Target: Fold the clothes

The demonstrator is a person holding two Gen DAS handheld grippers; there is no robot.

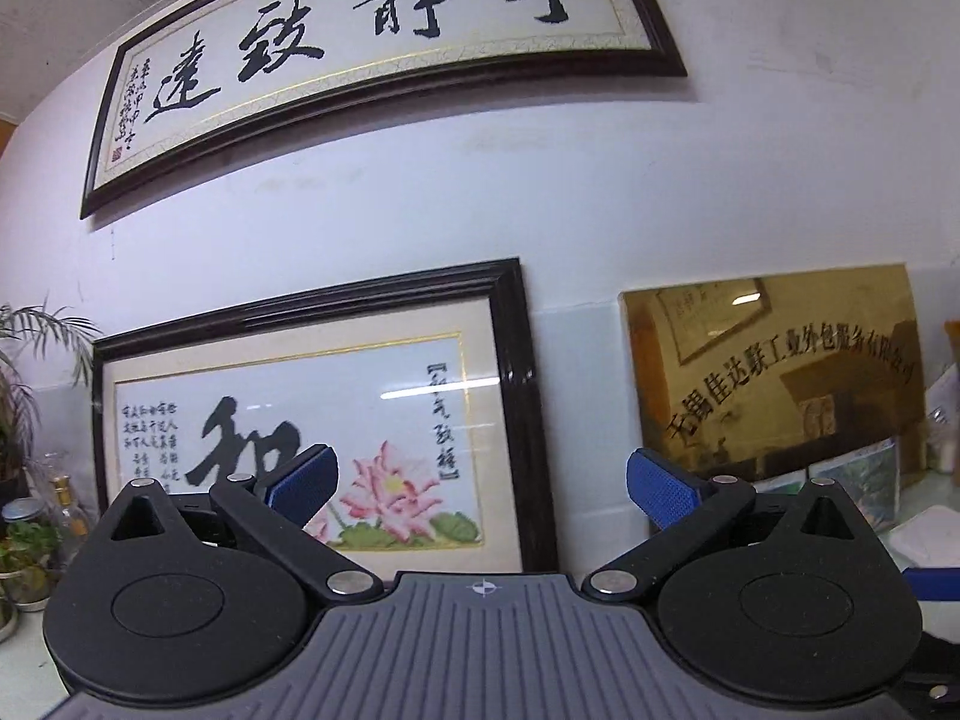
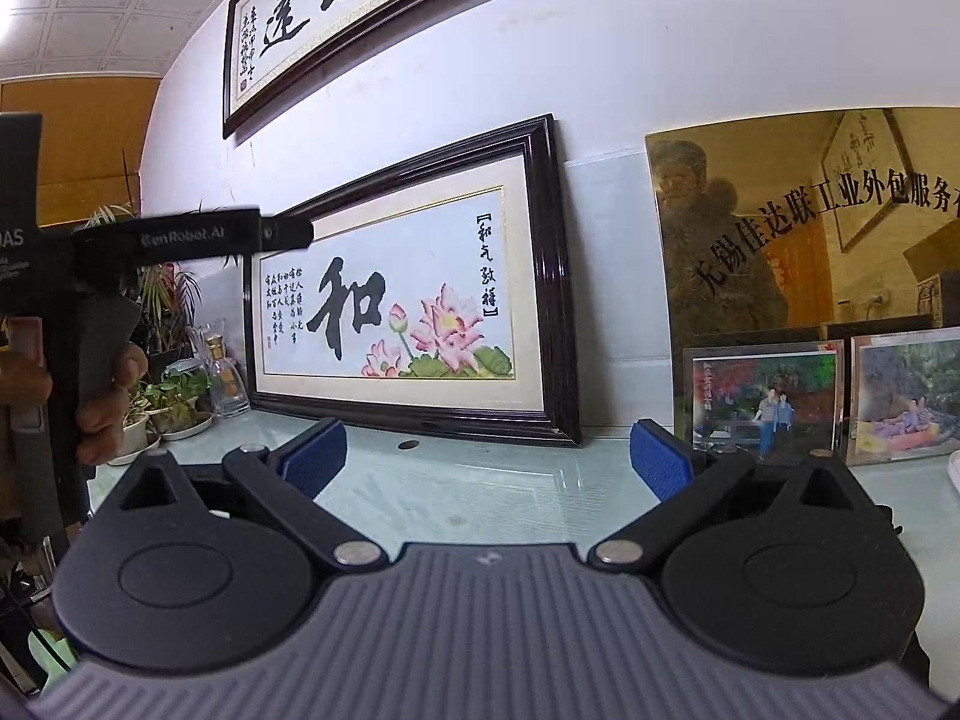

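- Left gripper (image 1: 483,483): jaws spread wide, blue pads (image 1: 660,495) well apart, nothing between them. It points level at the wall.
- Right gripper (image 2: 487,459): jaws likewise spread wide, nothing between the blue pads (image 2: 315,456). It hangs over a glass-topped table (image 2: 480,492).
- Clothes: no garment shows in either view; their location cannot be told.
- Left of the right wrist view: a person's hand (image 2: 102,396) grips the dark handle of the other device.
- Far edge of the table: potted plants (image 2: 171,402), a glass bottle (image 2: 225,381), two standing photographs (image 2: 765,399).
- Against the wall: a dark-framed lotus picture (image 2: 408,300) beside a gold plaque (image 2: 810,222), both resting on the table.
- Above: a long framed calligraphy panel (image 1: 372,54) hangs on the white wall (image 1: 540,192).
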